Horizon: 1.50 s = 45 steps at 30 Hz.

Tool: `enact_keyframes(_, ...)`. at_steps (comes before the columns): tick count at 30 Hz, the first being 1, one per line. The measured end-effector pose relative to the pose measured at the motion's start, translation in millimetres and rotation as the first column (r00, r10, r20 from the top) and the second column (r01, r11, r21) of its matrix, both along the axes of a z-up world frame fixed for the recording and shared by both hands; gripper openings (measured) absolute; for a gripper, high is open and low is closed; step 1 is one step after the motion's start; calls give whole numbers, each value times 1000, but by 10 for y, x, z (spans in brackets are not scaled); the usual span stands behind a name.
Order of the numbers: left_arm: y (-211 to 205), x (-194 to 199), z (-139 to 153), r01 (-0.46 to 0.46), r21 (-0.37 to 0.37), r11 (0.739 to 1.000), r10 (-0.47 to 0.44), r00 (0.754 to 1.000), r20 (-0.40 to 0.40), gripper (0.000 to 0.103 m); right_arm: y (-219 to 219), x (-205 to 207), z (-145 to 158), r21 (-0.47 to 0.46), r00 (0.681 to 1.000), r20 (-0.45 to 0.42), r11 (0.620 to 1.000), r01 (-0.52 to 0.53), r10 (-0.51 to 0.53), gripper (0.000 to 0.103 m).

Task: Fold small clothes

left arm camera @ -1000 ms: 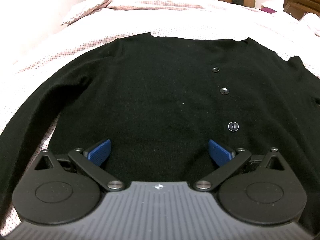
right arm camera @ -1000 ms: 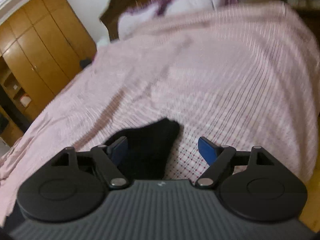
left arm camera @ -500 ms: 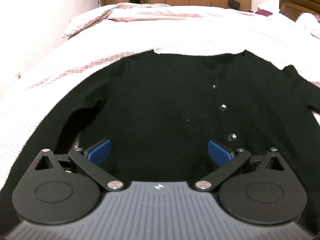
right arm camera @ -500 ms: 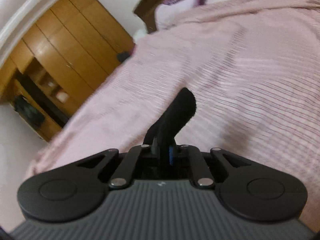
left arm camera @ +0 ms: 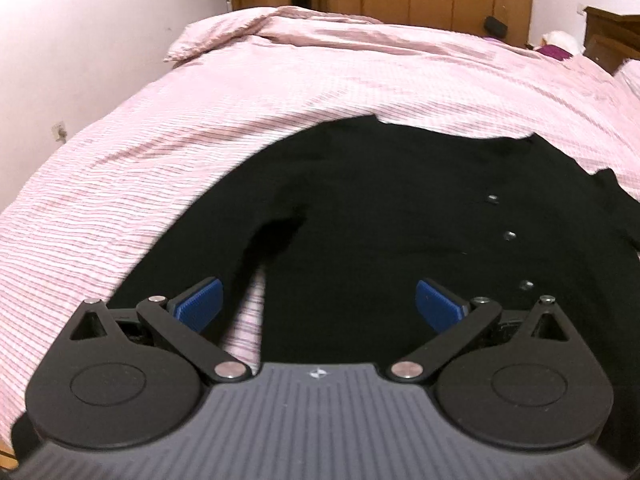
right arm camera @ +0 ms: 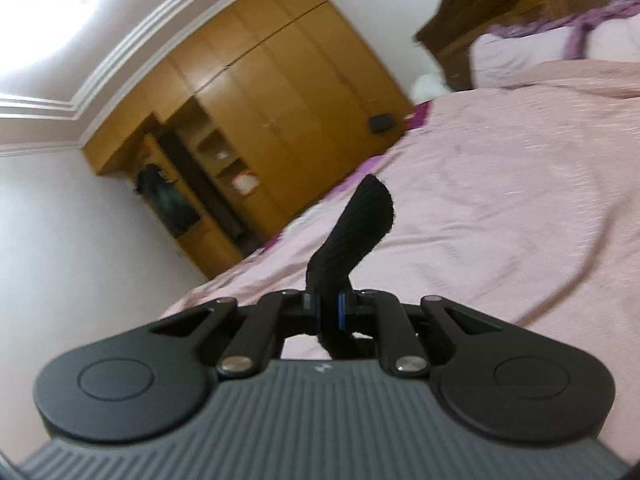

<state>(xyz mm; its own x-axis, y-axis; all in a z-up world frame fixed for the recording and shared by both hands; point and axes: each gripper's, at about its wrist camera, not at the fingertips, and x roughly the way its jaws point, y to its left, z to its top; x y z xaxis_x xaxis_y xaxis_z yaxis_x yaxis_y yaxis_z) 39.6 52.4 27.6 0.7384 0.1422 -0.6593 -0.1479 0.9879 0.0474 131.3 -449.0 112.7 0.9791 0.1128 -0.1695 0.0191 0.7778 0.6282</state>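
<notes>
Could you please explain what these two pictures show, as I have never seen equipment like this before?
No robot here: a person holds a two-finger gripper in each hand, each with a camera looking along its fingers. The grey and black shape at the bottom of each picture is the gripper itself. The left camera shows the left gripper open over a black cardigan spread on a pink bed. The right camera shows the right gripper shut on the cardigan's cuff, lifted above the bed, with a wardrobe behind.
</notes>
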Motion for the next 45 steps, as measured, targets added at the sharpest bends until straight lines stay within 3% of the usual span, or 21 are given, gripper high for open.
enact_keyframes(5, 275, -47, 68, -38, -1, 999, 38, 999, 26, 103, 681, 237, 200, 0, 993, 50, 994, -109, 109, 11)
enact_keyframes(11, 594, -150, 101, -82, -22, 996, 83, 996, 38, 103, 1552, 473, 211, -58, 961, 59, 962, -266, 269, 11)
enact_keyframes(18, 906, -214, 76, -127, -55, 990, 128, 992, 18, 103, 2503, 526, -219, -99, 905, -51, 900, -425, 422, 11)
enact_keyframes(24, 993, -260, 53, -141, -45, 989, 142, 989, 36, 103, 3140, 498, -726, -120, 839, -155, 833, -540, 522, 11)
enact_keyframes(30, 1053, -304, 85, -149, -58, 987, 152, 986, 64, 103, 3378, 396, -1121, -94, 768, -216, 770, -632, 604, 11)
enact_keyframes(35, 1082, -327, 134, -163, -73, 984, 169, 981, 95, 103, 3549, 344, -1266, -64, 707, -218, 713, -698, 672, 11)
enact_keyframes(41, 1044, -321, 167, -165, -94, 982, 175, 979, 108, 103, 3645, 309, -1384, -66, 604, -298, 616, -785, 739, 14)
enact_keyframes(43, 1012, -309, 178, -155, -110, 982, 167, 980, 109, 103, 3653, 257, -1374, -83, 606, -343, 619, -781, 718, 23)
enact_keyframes(45, 964, -288, 193, -134, -124, 983, 148, 982, 115, 103, 3605, 168, -1350, -105, 611, -339, 616, -781, 716, 43)
